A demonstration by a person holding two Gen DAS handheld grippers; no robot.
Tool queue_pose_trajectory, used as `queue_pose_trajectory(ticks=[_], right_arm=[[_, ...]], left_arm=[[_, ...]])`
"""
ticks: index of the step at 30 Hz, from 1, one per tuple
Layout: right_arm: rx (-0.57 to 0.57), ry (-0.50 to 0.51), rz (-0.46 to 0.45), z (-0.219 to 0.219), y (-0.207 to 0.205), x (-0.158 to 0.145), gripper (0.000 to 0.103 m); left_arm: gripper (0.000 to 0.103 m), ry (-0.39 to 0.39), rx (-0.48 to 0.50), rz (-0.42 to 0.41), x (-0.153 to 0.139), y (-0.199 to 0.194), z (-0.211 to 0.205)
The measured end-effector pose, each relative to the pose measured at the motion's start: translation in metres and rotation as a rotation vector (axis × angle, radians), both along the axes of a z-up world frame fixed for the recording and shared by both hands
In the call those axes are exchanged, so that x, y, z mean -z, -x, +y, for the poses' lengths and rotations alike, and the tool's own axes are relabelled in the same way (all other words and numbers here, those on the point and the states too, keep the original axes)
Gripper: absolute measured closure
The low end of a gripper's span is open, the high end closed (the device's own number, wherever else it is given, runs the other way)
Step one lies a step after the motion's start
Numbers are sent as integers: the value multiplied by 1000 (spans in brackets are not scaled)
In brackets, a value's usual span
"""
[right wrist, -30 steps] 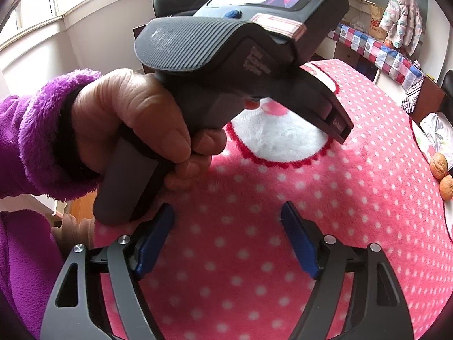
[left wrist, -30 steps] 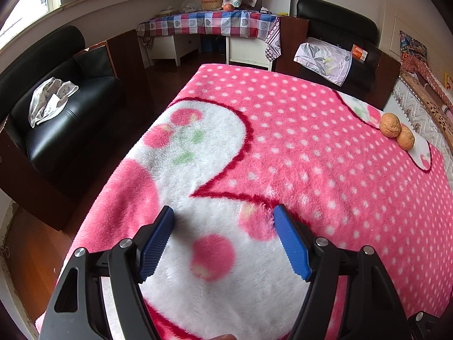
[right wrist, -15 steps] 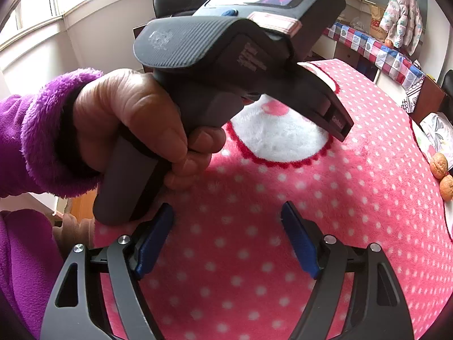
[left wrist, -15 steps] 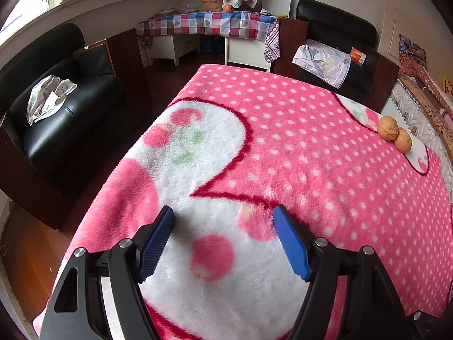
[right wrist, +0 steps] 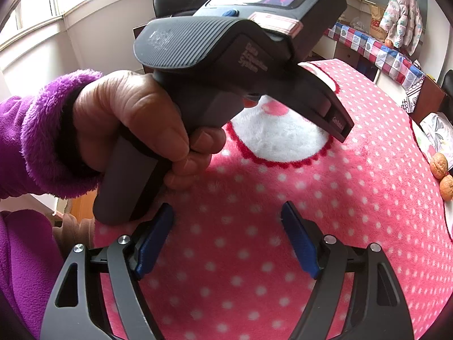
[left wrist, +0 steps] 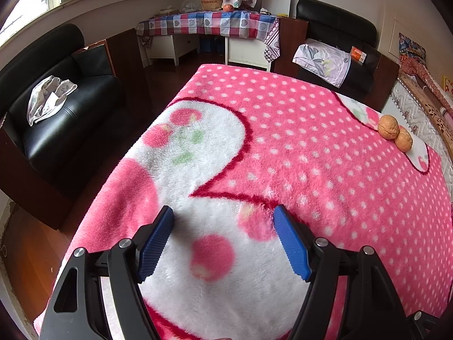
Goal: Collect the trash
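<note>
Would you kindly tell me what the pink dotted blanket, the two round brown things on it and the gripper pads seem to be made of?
The blanket looks like plush fleece: fuzzy, matte pile. The two round things appear to be walnuts, with tan, wrinkled, hard-looking shells. The left gripper has blue pads that look like ribbed rubber or soft plastic, finely grooved and matte; which of the two cannot be told.

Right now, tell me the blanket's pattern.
Pink blanket with white polka dots and white patches; clearest in the left wrist view.

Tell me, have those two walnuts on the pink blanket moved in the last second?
No. The walnuts sit at the same white patch of the blanket; only the camera view shifted slightly.
</note>
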State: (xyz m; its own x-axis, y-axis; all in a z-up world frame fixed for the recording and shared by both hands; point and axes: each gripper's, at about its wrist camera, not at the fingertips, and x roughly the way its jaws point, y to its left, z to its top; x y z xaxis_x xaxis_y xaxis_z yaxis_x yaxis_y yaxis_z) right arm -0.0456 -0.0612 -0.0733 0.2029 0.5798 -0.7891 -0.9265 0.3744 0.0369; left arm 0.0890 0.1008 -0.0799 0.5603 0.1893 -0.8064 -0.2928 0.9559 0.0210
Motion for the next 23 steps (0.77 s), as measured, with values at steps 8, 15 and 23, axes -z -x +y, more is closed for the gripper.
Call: queue_pose_trajectory(ticks=[8, 15, 23], right_arm=[[0, 0, 0, 0, 0, 1, 24], [0, 0, 0, 0, -1, 1, 24], [-1, 0, 0, -4, -9, 4, 24]], left_arm=[[32, 4, 0, -2, 0, 0, 1], [32, 19, 0, -10, -1, 0, 1], [32, 21, 0, -11, 0, -1, 2]])
